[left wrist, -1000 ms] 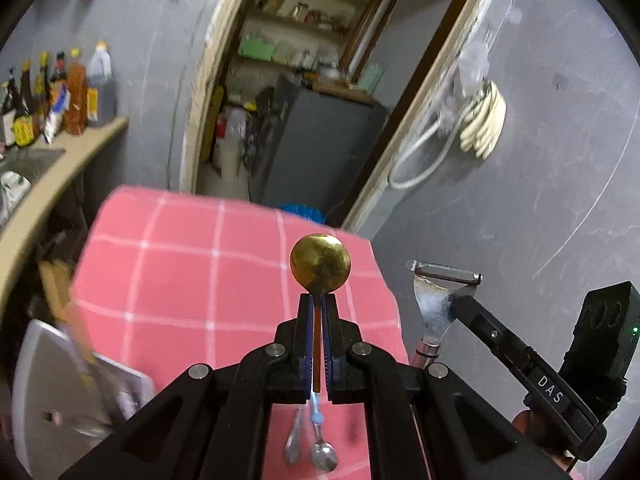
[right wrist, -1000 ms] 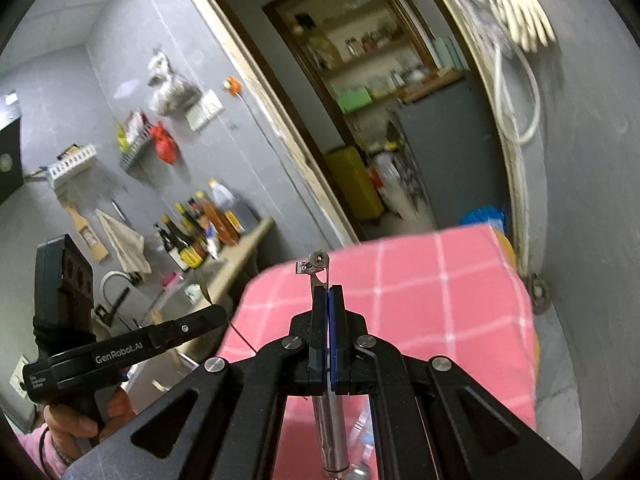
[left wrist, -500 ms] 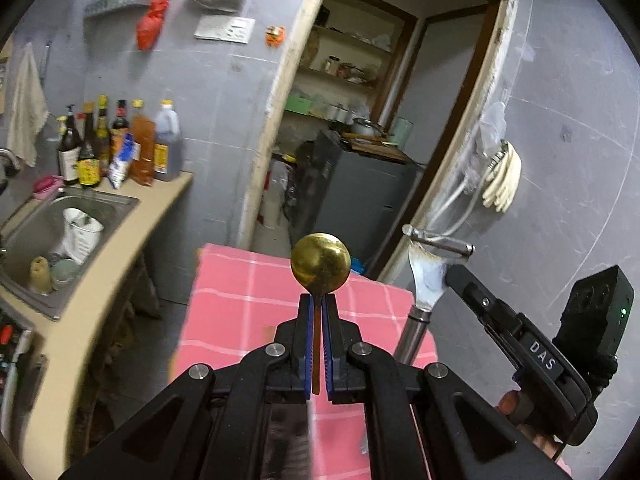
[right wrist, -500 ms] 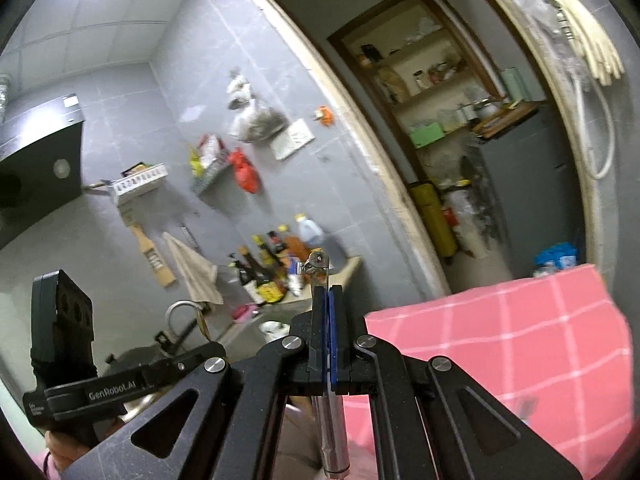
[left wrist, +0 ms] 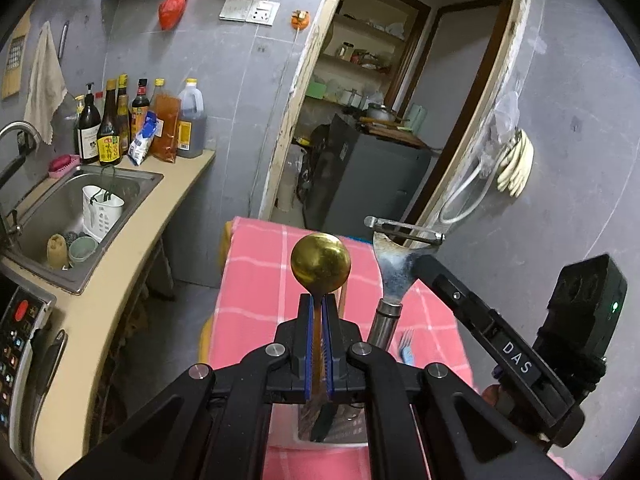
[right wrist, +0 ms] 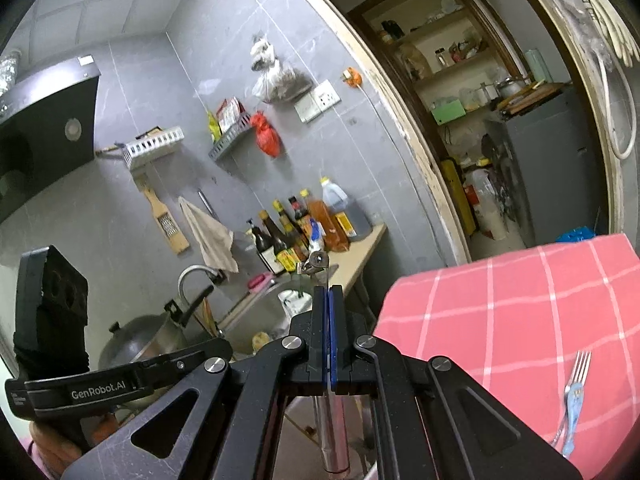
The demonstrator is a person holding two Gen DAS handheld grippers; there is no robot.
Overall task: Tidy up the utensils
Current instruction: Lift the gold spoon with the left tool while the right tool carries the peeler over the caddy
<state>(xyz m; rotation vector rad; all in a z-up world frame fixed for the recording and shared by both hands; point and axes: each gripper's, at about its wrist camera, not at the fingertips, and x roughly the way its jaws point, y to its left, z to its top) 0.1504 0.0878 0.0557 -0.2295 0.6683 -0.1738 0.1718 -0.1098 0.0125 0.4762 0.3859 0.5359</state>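
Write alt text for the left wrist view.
The left tongs grip a gold spoon, bowl up, beside a metal peeler held in the right tongs. Below lie a pink checked tablecloth and a blue-handled fork; a sink and sauce bottles stand left.

The gold spoon (left wrist: 320, 266) handle's lower end vanishes behind the left tool (left wrist: 317, 320); bottle labels (left wrist: 107, 151) are unreadable.

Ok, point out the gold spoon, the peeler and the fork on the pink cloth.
gold spoon (left wrist: 321, 263), left wrist view, on its bowl.
peeler (left wrist: 394, 266), left wrist view, on its metal head.
fork (right wrist: 575, 380), right wrist view, on its neck.
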